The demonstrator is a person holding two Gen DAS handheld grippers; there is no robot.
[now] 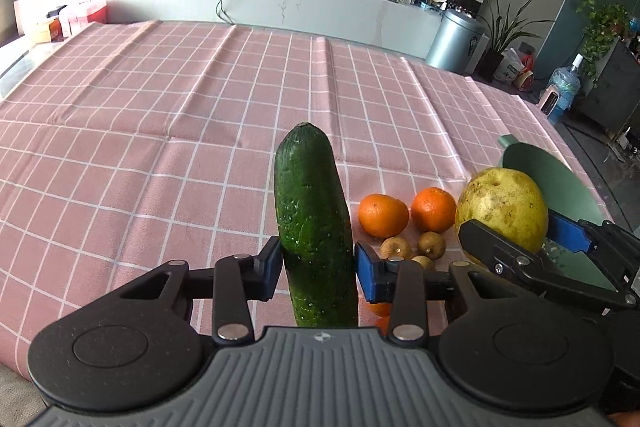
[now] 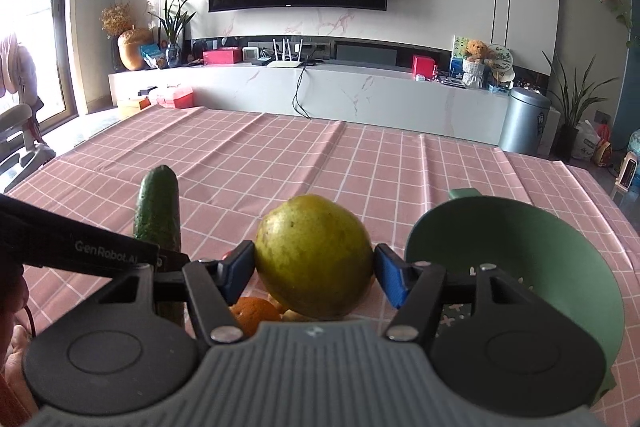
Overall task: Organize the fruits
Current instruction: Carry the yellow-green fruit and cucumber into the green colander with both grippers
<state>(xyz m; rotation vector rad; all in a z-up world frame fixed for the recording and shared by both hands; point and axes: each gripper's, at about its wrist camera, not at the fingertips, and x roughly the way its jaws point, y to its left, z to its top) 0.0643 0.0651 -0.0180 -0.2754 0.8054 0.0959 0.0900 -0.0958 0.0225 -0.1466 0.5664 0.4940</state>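
Left wrist view, from left: the left gripper (image 1: 316,269) clamps the cucumber (image 1: 312,227) upright, long axis along its fingers. Two oranges (image 1: 383,215) lie on the cloth beside it. The right gripper (image 2: 314,273) holds the pomelo (image 2: 314,257), the green colander (image 2: 520,251) just right, likeliest its drop.

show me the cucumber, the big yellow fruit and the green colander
cucumber (image 1: 314,223), left wrist view, middle of its dark skin
big yellow fruit (image 2: 314,259), right wrist view, centre of its front face
green colander (image 2: 532,239), right wrist view, bare inner wall
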